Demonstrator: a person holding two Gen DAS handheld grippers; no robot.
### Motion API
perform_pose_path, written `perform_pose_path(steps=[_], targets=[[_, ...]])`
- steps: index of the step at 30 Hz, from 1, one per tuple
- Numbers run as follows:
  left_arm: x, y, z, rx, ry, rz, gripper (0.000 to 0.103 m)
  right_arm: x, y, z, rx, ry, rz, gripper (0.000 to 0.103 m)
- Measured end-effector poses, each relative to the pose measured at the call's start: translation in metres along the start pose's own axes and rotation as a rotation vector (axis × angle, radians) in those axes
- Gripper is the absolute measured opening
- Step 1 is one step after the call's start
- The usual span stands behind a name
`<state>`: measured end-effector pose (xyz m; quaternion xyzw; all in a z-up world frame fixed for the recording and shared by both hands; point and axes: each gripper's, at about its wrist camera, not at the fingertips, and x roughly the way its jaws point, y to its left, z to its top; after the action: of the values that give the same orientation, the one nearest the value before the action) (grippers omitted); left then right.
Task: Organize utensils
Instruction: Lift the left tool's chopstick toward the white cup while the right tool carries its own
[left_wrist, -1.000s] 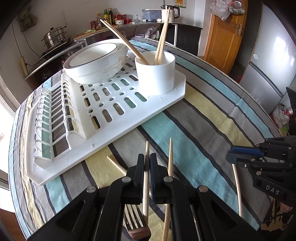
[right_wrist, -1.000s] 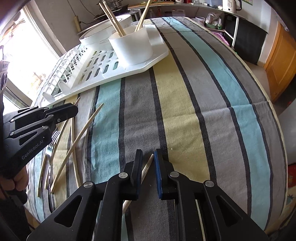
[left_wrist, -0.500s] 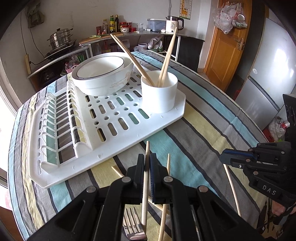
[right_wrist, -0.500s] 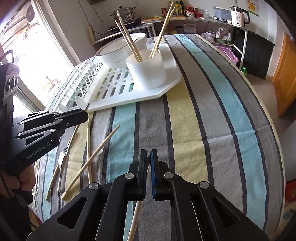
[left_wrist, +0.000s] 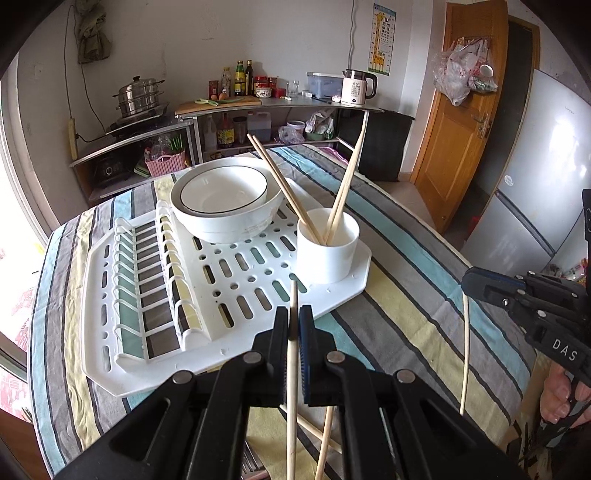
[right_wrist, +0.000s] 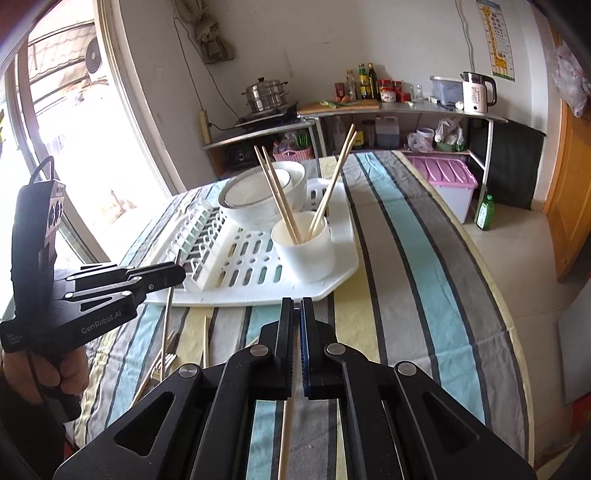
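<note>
My left gripper (left_wrist: 293, 322) is shut on a wooden chopstick (left_wrist: 293, 373) and holds it raised over the near edge of the white drying rack (left_wrist: 229, 277). My right gripper (right_wrist: 297, 314) is shut on another chopstick (right_wrist: 285, 439), lifted above the striped cloth; that stick hangs from it in the left wrist view (left_wrist: 465, 350). A white cup (left_wrist: 327, 245) on the rack holds several chopsticks (left_wrist: 284, 188). More chopsticks (left_wrist: 325, 443) and a fork (right_wrist: 164, 363) lie on the cloth near me.
A white bowl (left_wrist: 225, 201) stands on the rack behind the cup. The round table has a striped cloth (right_wrist: 413, 258). Behind are kitchen shelves with a kettle (left_wrist: 356, 88) and a steamer pot (left_wrist: 138, 98); a fridge (left_wrist: 535, 177) stands at the right.
Both grippers have risen from the cloth with their chopsticks. The right gripper closed on its chopstick and lifted it. The rack and cup now lie lower and farther in both views.
</note>
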<state>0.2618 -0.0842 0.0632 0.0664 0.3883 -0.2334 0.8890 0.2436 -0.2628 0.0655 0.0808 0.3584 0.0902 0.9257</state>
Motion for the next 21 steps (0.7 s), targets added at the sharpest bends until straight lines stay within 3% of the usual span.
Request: perform_pose_path(steps=[6,21], targets=[[-0.024,0.003,0.004,-0.024,-0.095,-0.003,0.006,-0.015,0.005,0.006,-0.034,-0.108,0.011,0.003],[-0.07,0.009,-0.024,-0.06,-0.198,-0.004,0.006,-0.044,0.008,-0.015,-0.077,-0.154,0.048,0.0]])
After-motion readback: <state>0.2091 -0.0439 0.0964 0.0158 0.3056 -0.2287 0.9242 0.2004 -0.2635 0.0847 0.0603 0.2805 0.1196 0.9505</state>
